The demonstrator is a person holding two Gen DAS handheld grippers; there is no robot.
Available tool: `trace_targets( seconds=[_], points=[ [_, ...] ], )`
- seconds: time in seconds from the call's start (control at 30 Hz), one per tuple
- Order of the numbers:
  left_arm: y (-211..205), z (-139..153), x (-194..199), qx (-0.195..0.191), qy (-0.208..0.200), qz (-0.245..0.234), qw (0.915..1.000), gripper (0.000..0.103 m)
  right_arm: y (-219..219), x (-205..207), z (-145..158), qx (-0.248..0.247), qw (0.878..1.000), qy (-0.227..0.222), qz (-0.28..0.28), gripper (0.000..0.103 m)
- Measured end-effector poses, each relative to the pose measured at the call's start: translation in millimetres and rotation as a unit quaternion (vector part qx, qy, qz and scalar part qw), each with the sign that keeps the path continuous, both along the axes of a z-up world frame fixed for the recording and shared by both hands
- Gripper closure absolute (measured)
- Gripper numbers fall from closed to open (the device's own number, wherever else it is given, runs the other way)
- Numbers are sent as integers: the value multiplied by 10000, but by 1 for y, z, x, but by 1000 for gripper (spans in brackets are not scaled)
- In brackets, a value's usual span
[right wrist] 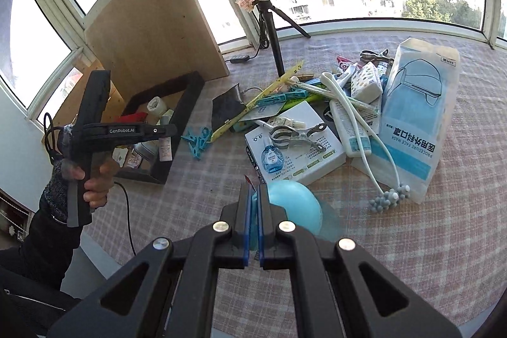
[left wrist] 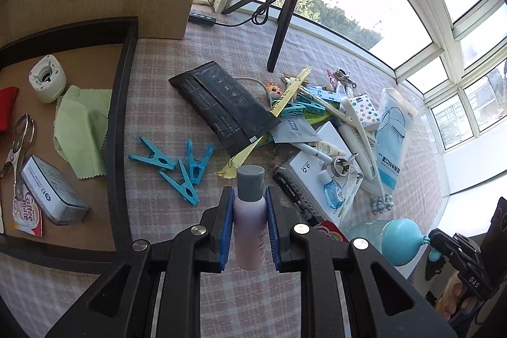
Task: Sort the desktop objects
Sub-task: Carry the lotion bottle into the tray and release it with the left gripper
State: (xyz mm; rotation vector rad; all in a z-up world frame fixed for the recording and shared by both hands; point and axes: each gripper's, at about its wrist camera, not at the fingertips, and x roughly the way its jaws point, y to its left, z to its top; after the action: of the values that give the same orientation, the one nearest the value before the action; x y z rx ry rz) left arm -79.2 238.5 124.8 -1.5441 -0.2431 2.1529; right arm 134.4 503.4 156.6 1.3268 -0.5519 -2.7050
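Note:
My left gripper [left wrist: 249, 195] is shut on a small pinkish bottle with a grey cap [left wrist: 249, 211], held above the checked tablecloth just right of the black-rimmed tray [left wrist: 120, 103]. My right gripper [right wrist: 254, 195] is shut on the neck of a light blue rubber bulb [right wrist: 294, 205], which also shows in the left wrist view [left wrist: 402, 239]. A heap of items lies ahead: a black wipes pack [left wrist: 221, 106], a face mask pack [right wrist: 415, 116], a white box [right wrist: 298, 144], an eye-drop bottle [right wrist: 270, 159], a metal clip [right wrist: 298, 137] and blue clothespins [left wrist: 177, 170].
The tray holds a green cloth [left wrist: 82, 129], a white round device [left wrist: 47, 81], a metal clip [left wrist: 19, 144], a grey box [left wrist: 54, 192] and a coffee sachet [left wrist: 27, 211]. A ring light on a tripod [left wrist: 282, 30] stands at the back. A wooden board [right wrist: 152, 21] leans behind the tray.

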Motion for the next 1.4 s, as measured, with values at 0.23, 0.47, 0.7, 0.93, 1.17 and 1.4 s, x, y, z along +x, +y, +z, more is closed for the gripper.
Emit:
trace_targets(
  seconds=[0.23,0.47,0.7,0.93,1.17,1.4],
  points=[
    [-61,18,-4,30,207,446,9988,84,-41,-37,28,128,9987,239,443,100],
    [-135,24,-10,-24,301,1011,9944,84,-90,-81,47,218,9943,493,918,100],
    [-205,27,-19,-171,362,1540,9873,84,-147,-133,58,209,9880,748,1338,100],
    [-244,19,-33,-284,317,1796,9828,84,-196,-197,71,68,9822,1035,1568,103],
    [-261,-5,-55,-363,157,1896,9811,84,-228,-238,61,322,9795,845,1802,103],
    [-256,-11,-67,-295,78,1767,9838,67,-220,-241,44,472,9811,614,1771,103]
  ],
)
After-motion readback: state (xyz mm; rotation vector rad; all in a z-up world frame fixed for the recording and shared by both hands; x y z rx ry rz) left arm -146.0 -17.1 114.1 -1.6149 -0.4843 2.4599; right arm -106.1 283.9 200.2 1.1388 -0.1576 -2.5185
